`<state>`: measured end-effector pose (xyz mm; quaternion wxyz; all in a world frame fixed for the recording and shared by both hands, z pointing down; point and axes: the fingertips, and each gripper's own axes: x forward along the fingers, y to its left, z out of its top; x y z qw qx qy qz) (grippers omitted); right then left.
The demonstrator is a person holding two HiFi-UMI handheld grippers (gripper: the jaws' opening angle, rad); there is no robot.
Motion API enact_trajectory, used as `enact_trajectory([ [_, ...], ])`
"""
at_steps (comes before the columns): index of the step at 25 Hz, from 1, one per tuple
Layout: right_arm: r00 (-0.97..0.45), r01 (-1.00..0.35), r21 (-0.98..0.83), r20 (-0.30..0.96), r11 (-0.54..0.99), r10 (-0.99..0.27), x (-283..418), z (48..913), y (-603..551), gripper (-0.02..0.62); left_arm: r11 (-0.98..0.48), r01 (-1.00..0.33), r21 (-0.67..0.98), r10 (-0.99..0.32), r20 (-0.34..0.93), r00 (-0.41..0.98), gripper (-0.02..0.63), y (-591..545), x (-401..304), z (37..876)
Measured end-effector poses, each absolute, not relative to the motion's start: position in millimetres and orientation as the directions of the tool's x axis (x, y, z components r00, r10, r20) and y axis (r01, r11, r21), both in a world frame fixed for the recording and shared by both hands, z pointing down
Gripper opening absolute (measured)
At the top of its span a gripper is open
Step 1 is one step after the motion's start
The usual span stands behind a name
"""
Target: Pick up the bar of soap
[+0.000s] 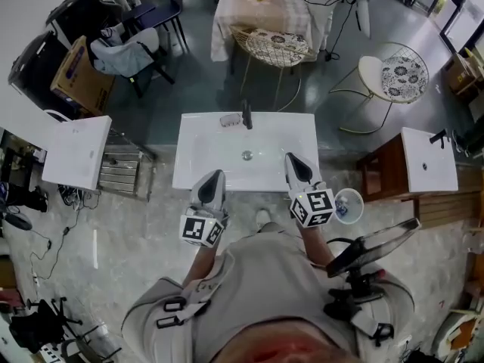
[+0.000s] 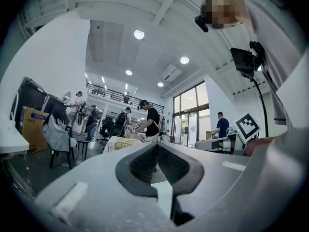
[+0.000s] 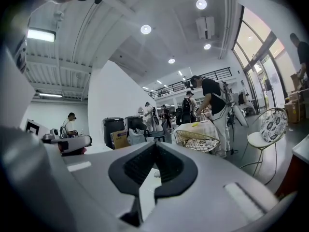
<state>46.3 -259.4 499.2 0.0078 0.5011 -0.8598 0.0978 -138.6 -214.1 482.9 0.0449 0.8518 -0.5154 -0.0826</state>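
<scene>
A white washbasin (image 1: pixel 198 157) stands in front of me, with a dark faucet (image 1: pixel 246 116) on its back ledge. Left of the faucet lies a small pale thing (image 1: pixel 229 119) that may be the bar of soap; it is too small to tell. My left gripper (image 1: pixel 217 174) hangs over the basin's near left edge, jaws together and empty. My right gripper (image 1: pixel 291 158) is over the near right part, also shut with nothing in it. In the left gripper view (image 2: pixel 157 145) and the right gripper view (image 3: pixel 155 143) the dark pads meet at the tips; the soap is not seen there.
Another white basin top (image 1: pixel 76 151) lies to the left and one on a wooden stand (image 1: pixel 428 159) to the right. A small round cup (image 1: pixel 349 205) sits on the floor by my right gripper. Wire chairs (image 1: pixel 281 48) and a cloth-covered table (image 1: pixel 257 6) stand beyond the basin.
</scene>
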Motion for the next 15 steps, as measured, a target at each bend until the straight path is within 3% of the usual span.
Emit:
enact_trajectory([
  [15,-0.475,-0.862,-0.239,0.07,0.447,-0.877,92.1,510.9,-343.6,0.002,-0.442,-0.88,0.172,-0.897,-0.083,0.434,-0.002,-302.3,-89.0,460.7],
])
